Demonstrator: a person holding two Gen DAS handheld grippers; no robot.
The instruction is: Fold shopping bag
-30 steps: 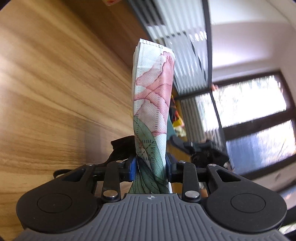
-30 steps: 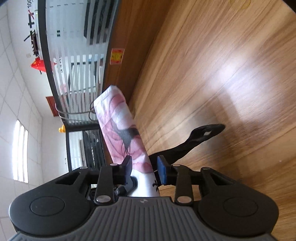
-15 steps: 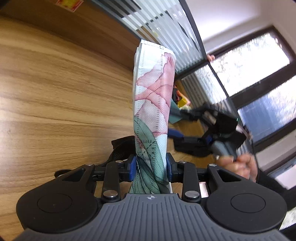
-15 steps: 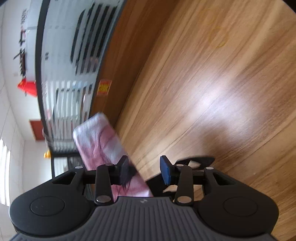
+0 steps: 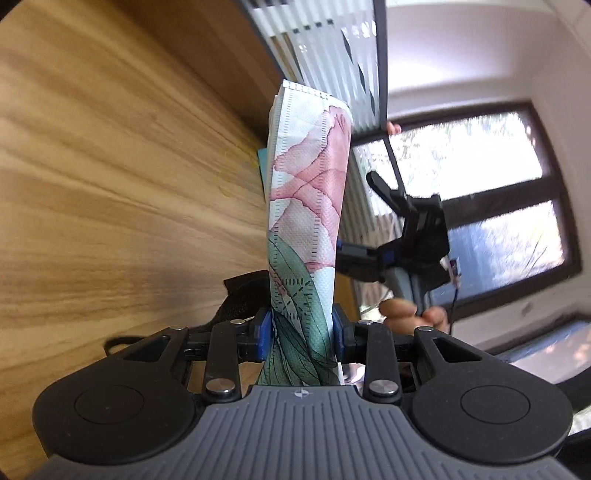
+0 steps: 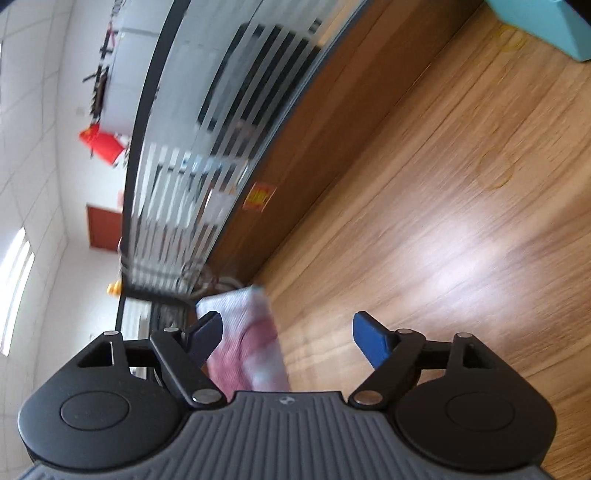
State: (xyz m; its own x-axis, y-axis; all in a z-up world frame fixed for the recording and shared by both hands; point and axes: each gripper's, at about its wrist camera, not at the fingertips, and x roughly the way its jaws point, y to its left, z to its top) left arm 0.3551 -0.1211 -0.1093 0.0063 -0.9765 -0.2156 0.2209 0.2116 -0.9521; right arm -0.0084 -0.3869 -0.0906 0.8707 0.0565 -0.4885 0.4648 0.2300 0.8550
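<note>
Left wrist view, L to R: wooden table [image 5: 110,192] fills the left side, grain blurred. Centre: folded shopping bag [image 5: 308,206] standing up from the left gripper [image 5: 301,330], pink flower print up top, green leaves lower down, stitched edge at the far end. Blue pads pressed on the bag from both sides, narrow gap, firm hold. Black strap [image 5: 243,291] of the bag poking out just left of the pads, over the table. Small teal object behind the bag's left edge, mostly hidden. Right of the bag: right gripper [image 5: 360,218] held in the air near it, by a hand [image 5: 410,314] whose fingers show just below. Behind that, dark-framed windows [image 5: 491,199] and a striped glass partition [image 5: 325,55].

Right wrist view, L to R: white wall w/ red flag [image 6: 101,142], striped partition [image 6: 207,155], then bag [image 6: 255,343] blurred, low in frame, lying next to the left finger [image 6: 205,334]. Right gripper [image 6: 288,332] jaws wide apart, just been opening; bag end sits inside the gap toward the left, right pad well clear of it, no squeeze. Touching the left finger or not: can't tell, too blurred. Further R: wooden table [image 6: 461,221], teal box [image 6: 546,26] at top corner.
</note>
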